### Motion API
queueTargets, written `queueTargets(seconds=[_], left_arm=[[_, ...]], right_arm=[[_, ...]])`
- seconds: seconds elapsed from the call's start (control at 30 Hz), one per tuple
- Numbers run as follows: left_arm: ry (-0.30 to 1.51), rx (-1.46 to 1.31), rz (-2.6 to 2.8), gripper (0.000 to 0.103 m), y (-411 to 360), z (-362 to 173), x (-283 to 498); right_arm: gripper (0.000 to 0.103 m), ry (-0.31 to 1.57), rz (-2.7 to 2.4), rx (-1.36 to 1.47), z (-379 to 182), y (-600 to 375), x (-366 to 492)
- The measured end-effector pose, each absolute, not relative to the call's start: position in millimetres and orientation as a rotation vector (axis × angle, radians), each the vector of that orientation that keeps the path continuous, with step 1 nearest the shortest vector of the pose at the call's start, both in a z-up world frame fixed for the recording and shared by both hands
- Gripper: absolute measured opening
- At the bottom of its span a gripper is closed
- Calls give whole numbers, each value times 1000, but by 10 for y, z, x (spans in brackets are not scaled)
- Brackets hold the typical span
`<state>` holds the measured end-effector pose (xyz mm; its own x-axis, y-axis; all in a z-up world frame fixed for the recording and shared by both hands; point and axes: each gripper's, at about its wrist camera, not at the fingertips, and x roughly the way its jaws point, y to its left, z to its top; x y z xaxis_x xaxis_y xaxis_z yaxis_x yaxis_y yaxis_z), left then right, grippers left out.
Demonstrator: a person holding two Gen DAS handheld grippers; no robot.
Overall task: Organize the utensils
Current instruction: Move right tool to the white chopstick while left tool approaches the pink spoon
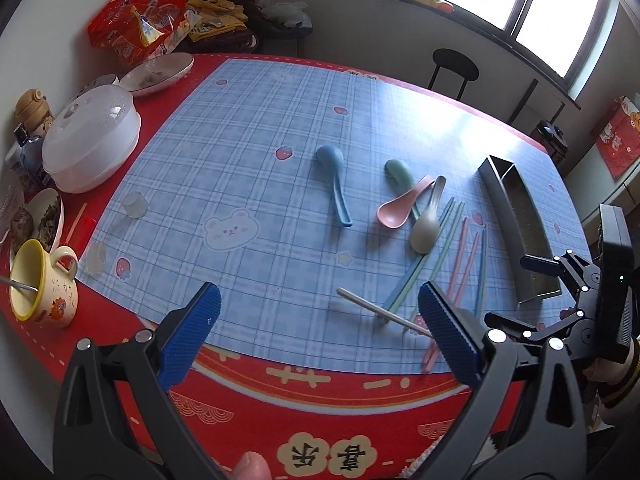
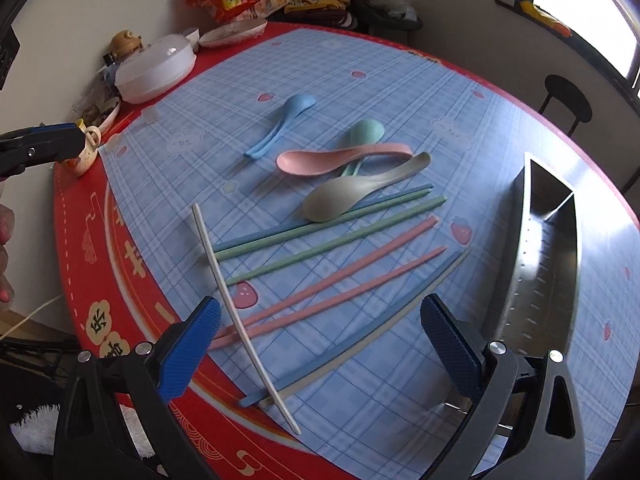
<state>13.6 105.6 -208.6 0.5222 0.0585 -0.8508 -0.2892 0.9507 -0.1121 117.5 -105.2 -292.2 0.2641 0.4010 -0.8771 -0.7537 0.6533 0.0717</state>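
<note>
Blue [image 1: 336, 184], green [image 1: 398, 172], pink [image 1: 402, 206] and grey [image 1: 427, 224] spoons lie on the blue checked mat [image 1: 248, 152]. Several chopsticks in green [image 2: 332, 236], pink [image 2: 340, 280], blue [image 2: 360, 328] and white [image 2: 240, 312] lie fanned out beside them. A steel utensil holder [image 2: 548, 264] stands to the right; it also shows in the left wrist view [image 1: 516, 224]. My left gripper [image 1: 320, 312] is open and empty above the mat's near edge. My right gripper [image 2: 320, 332] is open and empty, just above the chopsticks' near ends.
A yellow-rimmed mug [image 1: 40, 284], a plastic lidded dish [image 1: 92, 140], bowls of food [image 1: 40, 220] and snack bags [image 1: 136, 24] crowd the table's left and far side. A black stool [image 1: 456, 66] stands beyond the table. The red tablecloth [image 1: 320, 408] borders the mat.
</note>
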Motion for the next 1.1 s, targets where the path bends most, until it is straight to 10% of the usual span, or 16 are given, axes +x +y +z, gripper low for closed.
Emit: queueTargets(seconds=[0.97,1.1], left_arm=[[1172,-266,19,96,1521,-2981,1039],[1194,-318,-13,82,1561,-3129,1259]], right_arm=[[41,1193,748,-560,-3450,-305,922],[39,1196,730,-525,-3437,-379,946]])
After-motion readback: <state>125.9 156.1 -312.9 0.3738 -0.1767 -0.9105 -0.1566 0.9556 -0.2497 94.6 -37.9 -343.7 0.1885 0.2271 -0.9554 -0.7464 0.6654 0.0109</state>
